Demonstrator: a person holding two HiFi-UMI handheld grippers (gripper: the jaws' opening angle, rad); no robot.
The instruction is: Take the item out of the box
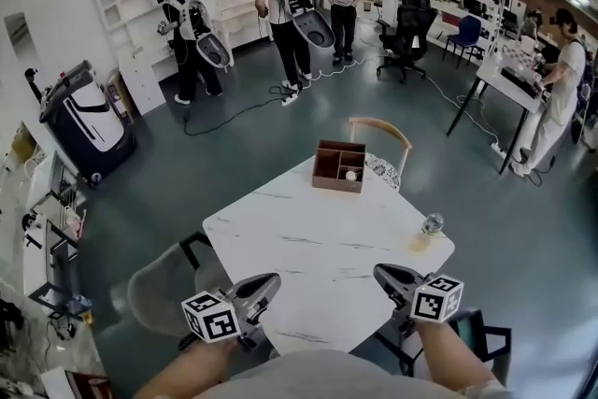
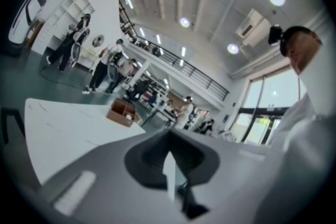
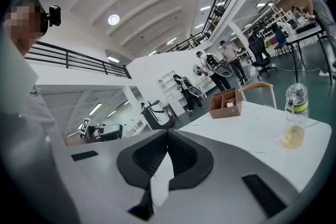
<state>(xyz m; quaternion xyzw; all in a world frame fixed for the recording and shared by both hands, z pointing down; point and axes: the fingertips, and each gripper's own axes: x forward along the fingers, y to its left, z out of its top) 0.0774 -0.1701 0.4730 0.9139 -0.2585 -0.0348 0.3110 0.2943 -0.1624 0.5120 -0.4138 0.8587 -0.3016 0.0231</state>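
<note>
My left tongs (image 1: pixel 271 281) and right tongs (image 1: pixel 381 274) hover over the near edge of the white tabletop (image 1: pixel 308 238). Both are pressed together with nothing between them. The brown box (image 1: pixel 334 185) stands well apart from them at the far edge, and the item (image 1: pixel 351 175), small and pale, lies in its near right compartment. It is too small for me to tell what it is. A bottle (image 1: pixel 432 224) stands by the right edge, nearer my right tongs.

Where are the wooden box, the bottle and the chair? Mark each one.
wooden box (image 1: pixel 334 184), head view, front wall.
bottle (image 3: pixel 295 122), right gripper view, clear body.
chair (image 1: pixel 378 123), head view, curved backrest.
</note>
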